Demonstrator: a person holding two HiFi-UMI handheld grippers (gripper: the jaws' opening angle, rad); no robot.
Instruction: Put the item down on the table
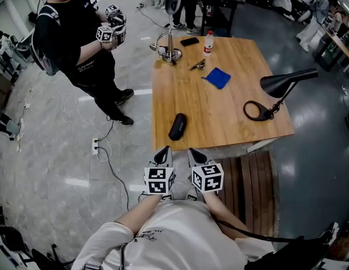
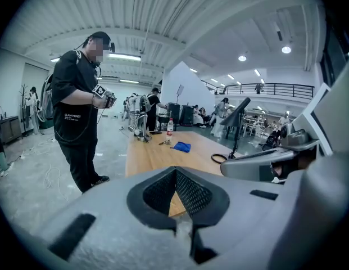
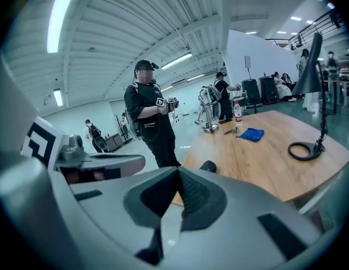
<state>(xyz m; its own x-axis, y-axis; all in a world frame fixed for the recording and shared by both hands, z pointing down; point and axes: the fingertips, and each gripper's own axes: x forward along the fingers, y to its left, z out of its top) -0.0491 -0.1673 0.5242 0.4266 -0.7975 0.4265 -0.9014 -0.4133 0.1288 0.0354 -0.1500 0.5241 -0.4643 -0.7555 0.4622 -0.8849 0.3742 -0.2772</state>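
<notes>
Holding both pairs of tongs low against my chest, tips aimed at the near edge of the desk (image 1: 219, 120).

- Left tongs (image 1: 163, 154): jaws pressed together, nothing between the pads.
- Right tongs (image 1: 197, 155): the same, closed and empty. The two sit side by side, marker cubes up, short of the desk edge. I read this as a parked pose, with nothing to carry and the tips kept clear of the desk.
- Black case (image 1: 177, 126): lies flat on the desk near its near-left corner, long side running near to far. It is just beyond my left tips and touches neither pair. It is the only thing within easy reach, so I take it for the item. If that is right, it is already down and resting on its broad side, where it should not roll. I cannot be certain it is the one meant.
- Blue cloth (image 1: 218, 77): lies flat toward the far middle, with a small metal piece (image 1: 197, 66) just beside it on the left.
- Bottle (image 1: 208, 43): upright at the far edge, with a phone (image 1: 189, 41) flat beside it.
- Chrome fixture (image 1: 166, 48): stands at the far-left corner.
- Lamp (image 1: 286, 84): on the right side, with its ring base on the desk and its shade leaning out past the right edge.
- Another person (image 1: 78, 32): stands on the floor left of the desk, holding grippers at chest height.

My judgement: no reach is needed unless the case is to be moved.
</notes>
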